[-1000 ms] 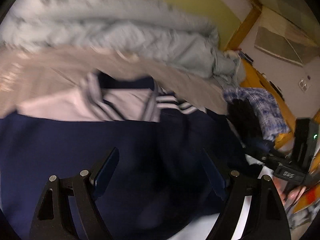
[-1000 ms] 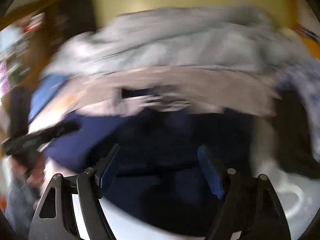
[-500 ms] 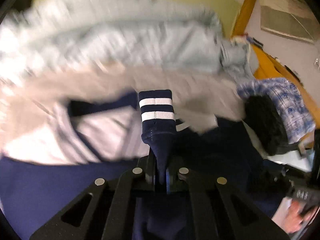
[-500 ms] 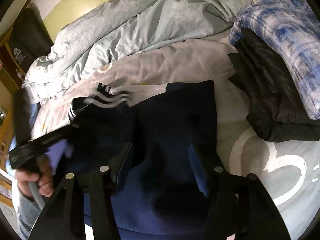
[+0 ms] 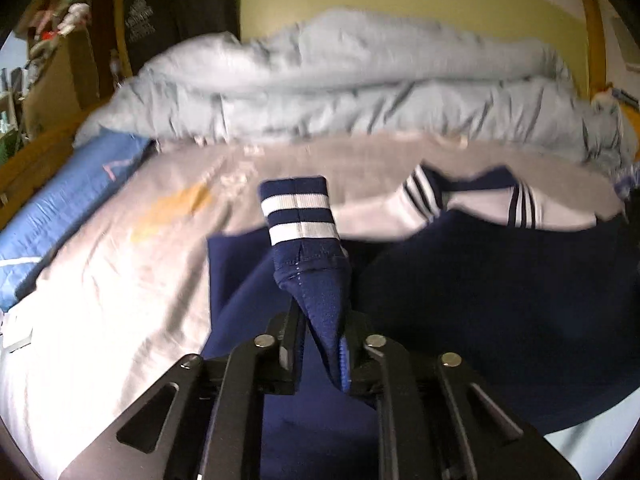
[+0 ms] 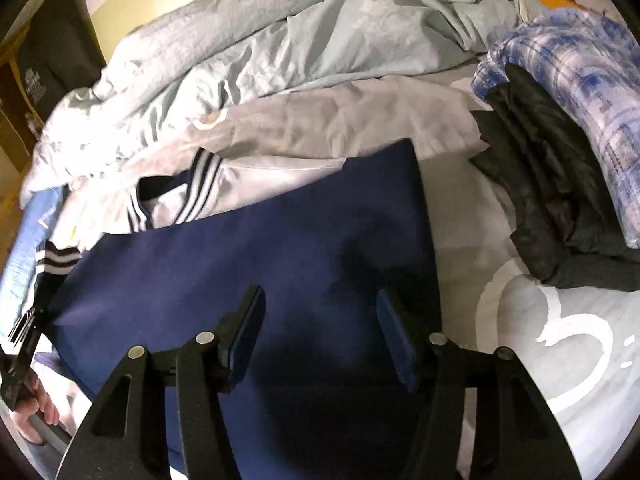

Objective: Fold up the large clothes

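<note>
Navy jacket (image 6: 256,264) with white-striped cuffs lies spread on the bed (image 6: 540,320). Left gripper (image 5: 320,344), its jaws opening, pinches a striped sleeve cuff (image 5: 298,210); right gripper (image 6: 320,328) hangs apart above the cloth, gripping nothing. No label or writing is readable.

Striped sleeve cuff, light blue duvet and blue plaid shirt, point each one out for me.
Striped sleeve cuff (image 5: 298,210), left wrist view, on its upper white band.
Light blue duvet (image 6: 320,40), right wrist view, on its crumpled middle.
Blue plaid shirt (image 6: 580,92), right wrist view, on its top surface.

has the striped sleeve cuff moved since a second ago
Yes. The striped cuff, flat beside the collar before, now hangs in the left gripper, lifted off.
</note>
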`<state>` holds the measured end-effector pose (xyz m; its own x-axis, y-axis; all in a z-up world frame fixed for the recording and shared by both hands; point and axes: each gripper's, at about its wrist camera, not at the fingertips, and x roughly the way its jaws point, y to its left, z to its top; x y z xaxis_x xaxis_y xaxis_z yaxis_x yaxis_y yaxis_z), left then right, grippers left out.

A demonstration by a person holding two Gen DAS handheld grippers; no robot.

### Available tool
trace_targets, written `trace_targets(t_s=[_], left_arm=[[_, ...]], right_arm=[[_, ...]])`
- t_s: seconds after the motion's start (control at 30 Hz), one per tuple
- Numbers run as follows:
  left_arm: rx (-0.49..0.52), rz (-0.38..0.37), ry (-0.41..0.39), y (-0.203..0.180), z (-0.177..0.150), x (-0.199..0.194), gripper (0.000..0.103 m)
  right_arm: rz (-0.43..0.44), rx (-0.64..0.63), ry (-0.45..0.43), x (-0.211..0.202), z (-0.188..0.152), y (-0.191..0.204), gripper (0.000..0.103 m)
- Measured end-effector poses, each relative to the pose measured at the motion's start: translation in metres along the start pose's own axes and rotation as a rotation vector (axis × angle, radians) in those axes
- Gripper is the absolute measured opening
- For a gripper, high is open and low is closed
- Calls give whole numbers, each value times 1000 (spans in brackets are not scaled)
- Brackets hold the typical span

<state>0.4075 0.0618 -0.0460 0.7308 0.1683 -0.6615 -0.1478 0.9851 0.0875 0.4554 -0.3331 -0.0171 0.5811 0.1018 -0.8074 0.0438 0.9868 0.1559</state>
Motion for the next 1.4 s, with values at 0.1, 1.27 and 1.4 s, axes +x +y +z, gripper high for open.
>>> trace_targets(t_s=[0.1,1.27,1.4], left_arm=[[-57,-70,2,8,4,-4,43],[-159,-47,74,46,3,36,17],[-158,-63,82,47,3,37,20]], right_arm=[[-30,-32,11,5,-2,5,61],[-239,58,-73,18,12,-43,1],[-225,101,-44,24,12,-52,2]])
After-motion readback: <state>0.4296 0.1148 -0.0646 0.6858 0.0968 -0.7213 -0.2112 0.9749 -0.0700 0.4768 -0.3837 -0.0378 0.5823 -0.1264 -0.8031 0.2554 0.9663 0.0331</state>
